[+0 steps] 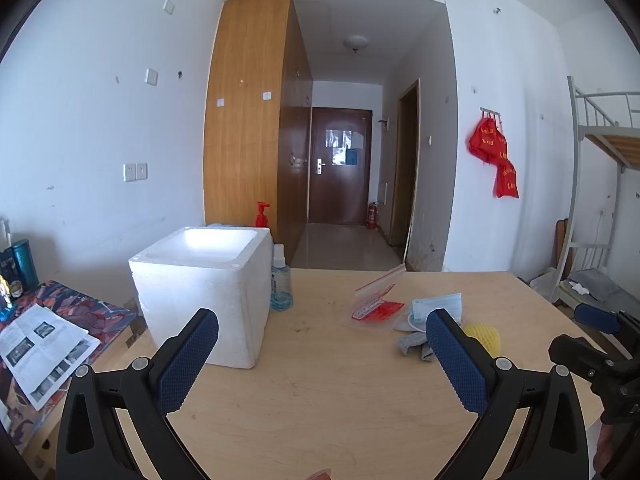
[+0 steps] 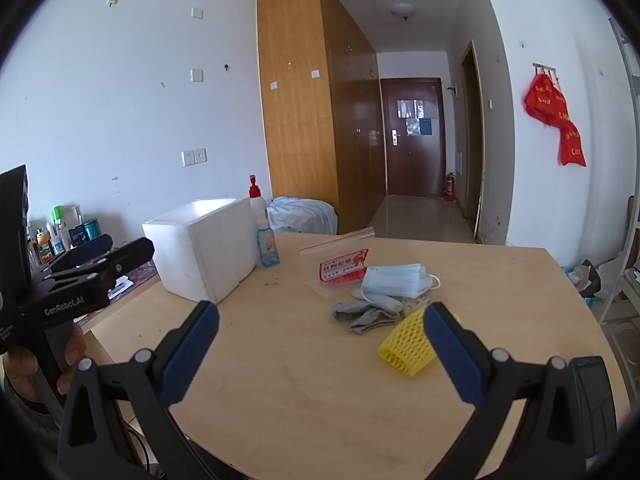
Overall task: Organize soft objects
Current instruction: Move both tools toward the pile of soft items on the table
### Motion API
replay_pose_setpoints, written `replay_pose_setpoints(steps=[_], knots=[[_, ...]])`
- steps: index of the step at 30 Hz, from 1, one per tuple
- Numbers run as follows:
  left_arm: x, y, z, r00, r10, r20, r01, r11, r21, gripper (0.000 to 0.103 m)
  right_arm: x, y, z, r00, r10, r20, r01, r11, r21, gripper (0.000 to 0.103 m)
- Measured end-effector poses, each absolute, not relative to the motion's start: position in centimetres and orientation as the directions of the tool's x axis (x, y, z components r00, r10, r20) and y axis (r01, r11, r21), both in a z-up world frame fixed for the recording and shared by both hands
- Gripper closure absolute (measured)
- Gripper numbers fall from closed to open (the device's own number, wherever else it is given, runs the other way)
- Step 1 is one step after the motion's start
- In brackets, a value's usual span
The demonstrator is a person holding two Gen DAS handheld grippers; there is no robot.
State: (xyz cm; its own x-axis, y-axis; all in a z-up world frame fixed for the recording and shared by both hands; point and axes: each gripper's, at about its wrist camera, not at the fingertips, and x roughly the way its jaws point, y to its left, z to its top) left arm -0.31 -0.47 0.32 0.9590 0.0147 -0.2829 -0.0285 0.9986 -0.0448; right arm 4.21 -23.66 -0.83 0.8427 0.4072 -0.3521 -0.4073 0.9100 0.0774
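Yellow foam net point(image 2: 406, 346) looks feather-light and squashy; pinch its middle. Right gripper point(image 2: 320, 354) and left gripper point(image 1: 322, 360) both gape wide, empty.

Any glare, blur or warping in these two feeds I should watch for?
Left wrist view: the white foam box has its open top blown out by glare; the wooden wardrobe bows from fisheye distortion. Right wrist view: sharp, evenly lit; the yellow foam net sleeve is crisp, corners vignetted black.
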Motion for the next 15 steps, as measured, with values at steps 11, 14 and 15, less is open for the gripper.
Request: replay_pose_setpoints(steps=[11,14,15], knots=[[-0.32,-0.41,0.28,0.959,0.013,-0.284,-0.026,0.999,-0.043,0.0,4.24,-23.52,-0.8,0.845,0.403,-0.352,-0.403,0.912,0.078,0.0],[-0.3,-0.28,0.26,0.959,0.012,-0.284,-0.026,0.999,-0.044,0.0,4.13,-23.59,-0.73,0.845,0.405,-0.35,-0.404,0.911,0.079,0.0],[-0.29,-0.31,0.26,0.959,0.011,-0.284,-0.024,0.999,-0.043,0.0,4.11,-23.6,-0.7,0.845,0.405,-0.349,-0.404,0.911,0.079,0.0]])
